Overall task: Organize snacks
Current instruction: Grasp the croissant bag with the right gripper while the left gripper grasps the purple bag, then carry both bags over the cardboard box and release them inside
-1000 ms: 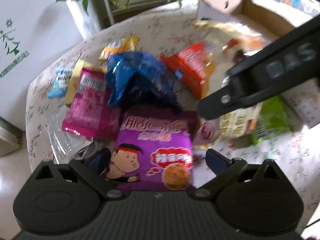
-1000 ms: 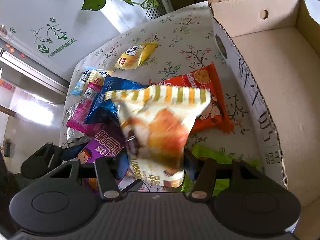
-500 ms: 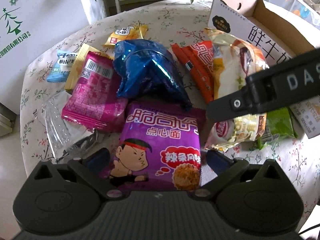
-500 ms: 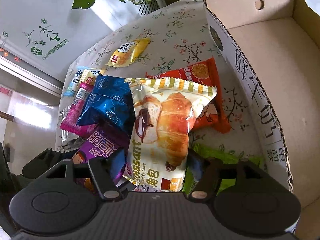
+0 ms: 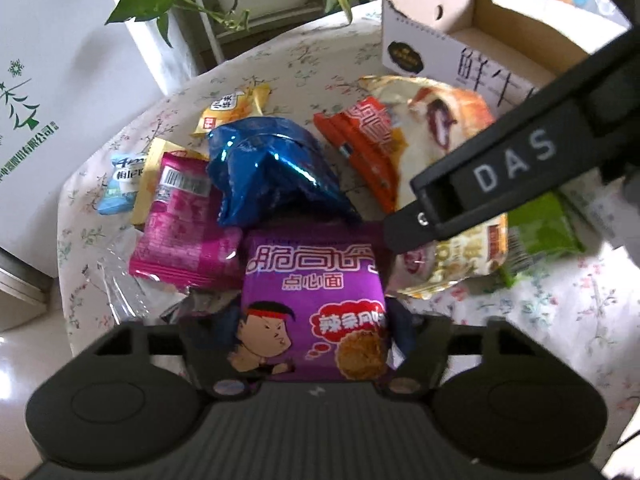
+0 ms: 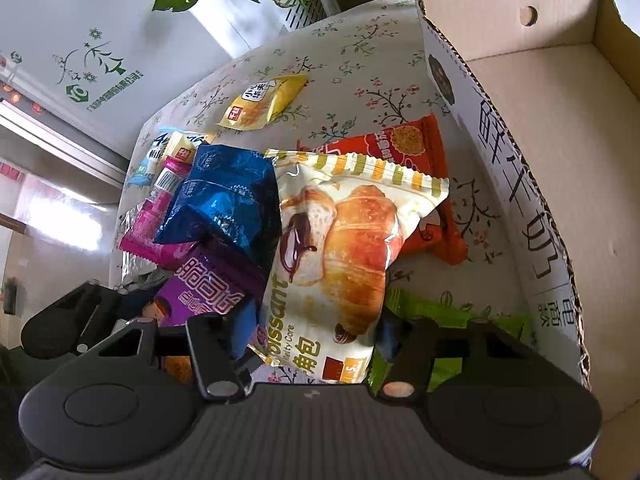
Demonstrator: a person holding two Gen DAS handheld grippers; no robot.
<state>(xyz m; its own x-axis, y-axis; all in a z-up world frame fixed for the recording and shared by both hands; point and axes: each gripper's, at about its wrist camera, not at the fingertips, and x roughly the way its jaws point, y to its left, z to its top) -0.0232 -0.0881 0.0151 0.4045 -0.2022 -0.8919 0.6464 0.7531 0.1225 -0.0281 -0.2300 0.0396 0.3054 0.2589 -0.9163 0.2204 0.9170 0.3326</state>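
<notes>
closing on a glossy purple noodle-snack packet point(image 5: 316, 304), the left gripper point(image 5: 310, 330) has a blue pad at each side of its crinkled foil. the right gripper point(image 6: 310, 328) fingers are closing too, with a puffy croissant packet point(image 6: 340, 256) between them. both packets lie among loose wrappers on the floral-cloth desk point(image 6: 352, 60), beside an open corrugated cardboard box point(image 6: 540, 128). a shiny blue foil bag point(image 5: 268, 172) lies crumpled behind.
</notes>
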